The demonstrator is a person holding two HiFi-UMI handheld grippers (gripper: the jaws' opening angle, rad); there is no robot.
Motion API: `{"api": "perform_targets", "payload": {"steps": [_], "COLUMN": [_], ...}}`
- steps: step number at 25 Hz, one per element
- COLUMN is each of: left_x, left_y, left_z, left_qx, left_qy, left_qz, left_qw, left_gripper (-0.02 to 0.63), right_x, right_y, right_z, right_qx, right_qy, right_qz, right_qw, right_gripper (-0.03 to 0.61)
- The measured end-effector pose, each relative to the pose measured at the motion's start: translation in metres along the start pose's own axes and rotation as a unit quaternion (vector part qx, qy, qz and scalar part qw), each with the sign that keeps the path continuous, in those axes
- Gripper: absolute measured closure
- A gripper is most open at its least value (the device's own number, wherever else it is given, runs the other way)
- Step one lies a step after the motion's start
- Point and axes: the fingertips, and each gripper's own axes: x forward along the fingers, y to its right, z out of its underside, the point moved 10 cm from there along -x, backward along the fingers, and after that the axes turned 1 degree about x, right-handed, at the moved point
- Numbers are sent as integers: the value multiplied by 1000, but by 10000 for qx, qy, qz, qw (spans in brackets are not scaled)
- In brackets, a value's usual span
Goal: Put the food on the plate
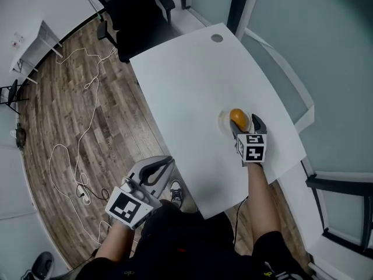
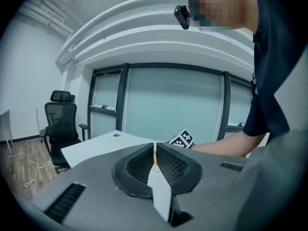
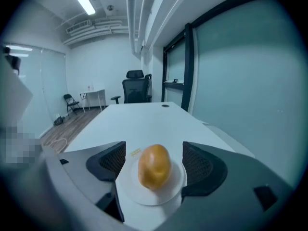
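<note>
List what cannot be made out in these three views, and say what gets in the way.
- Head view: the plate's near rim, covered by the right gripper.
- Left gripper view: the food and plate, behind the left gripper's shut jaws; only an orange sliver shows.
- Right gripper view: the yellow mark beside the plate, too small to read.

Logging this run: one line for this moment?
orange food on plate | right gripper open, flanking it | left gripper shut, empty

The food [image 1: 238,118], a smooth orange-yellow oval lump, sits on the middle of a small round white plate [image 1: 223,122], right of centre in the head view and low centre in the right gripper view.
</note>
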Motion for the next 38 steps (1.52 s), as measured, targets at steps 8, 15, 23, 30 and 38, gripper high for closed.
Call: {"api": "perform_targets", "payload": {"steps": [8,15,23,30,38], "left_x": [4,-2,-5,-3,-3], "left_y": [15,29,28,36,42], "left_z": [-16,-37,-62,-77,-82], "left_qx": [156,339,683,723,760], "left_qy": [273,596,958,1174,1167], "left_qz": [427,763,887,984,1077], "left_qw": [9986,9947,9891,9855,9844], "left_gripper": [578,578,578,578,578], "right_x": [-135,-232,-302,-327,-331], "right_y": [4,-15,-50,-54,-51], "right_z": [-37,-63,-95,-99,-106], "right_qx": [1064,753,-365,-583,-641], "right_qy": [1695,2651,3323,3466,3465], "right_qz": [289,559,519,472,442], "right_qw": [9793,9597,9410,9350,9348], "right_gripper": [233,503,540,543,543]}}
